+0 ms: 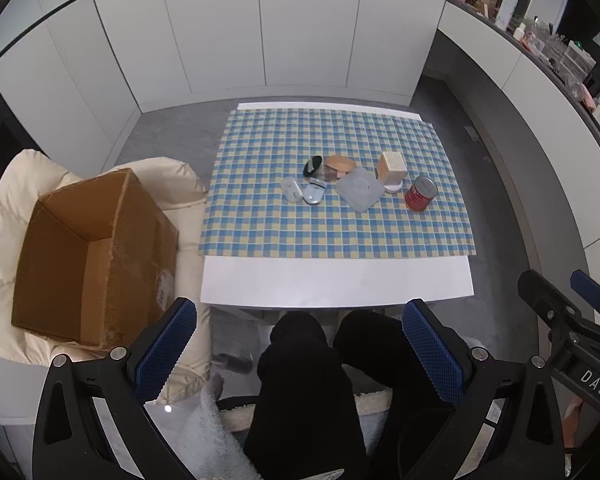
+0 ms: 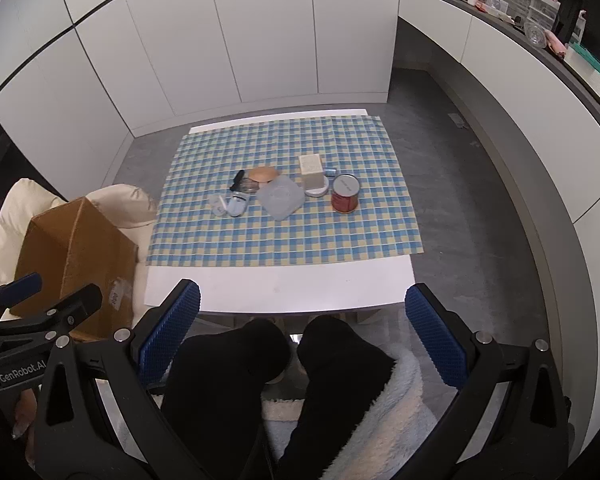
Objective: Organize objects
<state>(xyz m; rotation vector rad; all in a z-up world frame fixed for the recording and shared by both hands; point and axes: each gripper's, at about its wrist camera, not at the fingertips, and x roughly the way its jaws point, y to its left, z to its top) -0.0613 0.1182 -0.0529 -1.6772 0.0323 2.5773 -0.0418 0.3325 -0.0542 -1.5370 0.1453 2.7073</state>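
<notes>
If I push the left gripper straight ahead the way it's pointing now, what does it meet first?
Probably the bare white near edge of the table. The open left gripper hangs above the person's black-clad knees, aimed at that edge; the checked blue-and-yellow cloth lies beyond. Depth is uncertain.

A white rectangular counter (image 1: pixel 336 284) carries a blue-and-yellow checked cloth (image 1: pixel 332 228) that leaves its near edge bare. On the cloth a red metal can (image 1: pixel 420 194) stands upright, apart from a translucent square plastic lid (image 1: pixel 358 190), a cream block-shaped box (image 1: pixel 392 168) and smaller items clustered together.
</notes>
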